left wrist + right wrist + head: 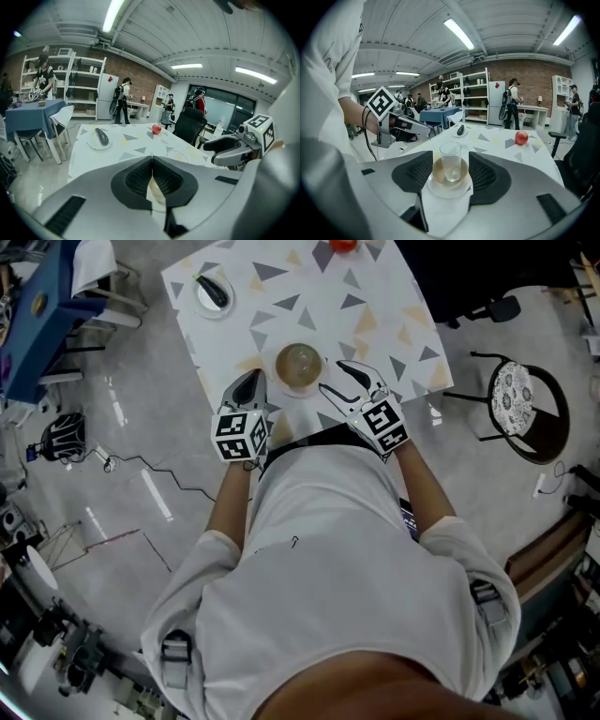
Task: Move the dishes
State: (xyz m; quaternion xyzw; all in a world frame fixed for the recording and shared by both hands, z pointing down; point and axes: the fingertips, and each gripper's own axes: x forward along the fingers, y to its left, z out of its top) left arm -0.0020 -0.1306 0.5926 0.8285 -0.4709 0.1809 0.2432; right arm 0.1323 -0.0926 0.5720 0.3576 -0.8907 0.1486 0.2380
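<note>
A white saucer [281, 381] with a brown centre carries a clear empty glass [298, 365] near the table's front edge. My right gripper [334, 377] is open just right of the saucer. In the right gripper view the glass [451, 160] and saucer [446, 186] show between the spread pads [414, 176]. My left gripper [254, 381] is shut and rests on the cloth left of the saucer, apart from it. In the left gripper view its pads [140, 179] meet with nothing held, and the saucer [178, 155] peeks over the jaw.
Far left on the patterned table [375, 296] a small plate [214, 292] holds a dark eggplant. A red apple [343, 244] sits at the far edge. A round stool [525, 409] stands right of the table. People stand by shelves [84, 84] in the background.
</note>
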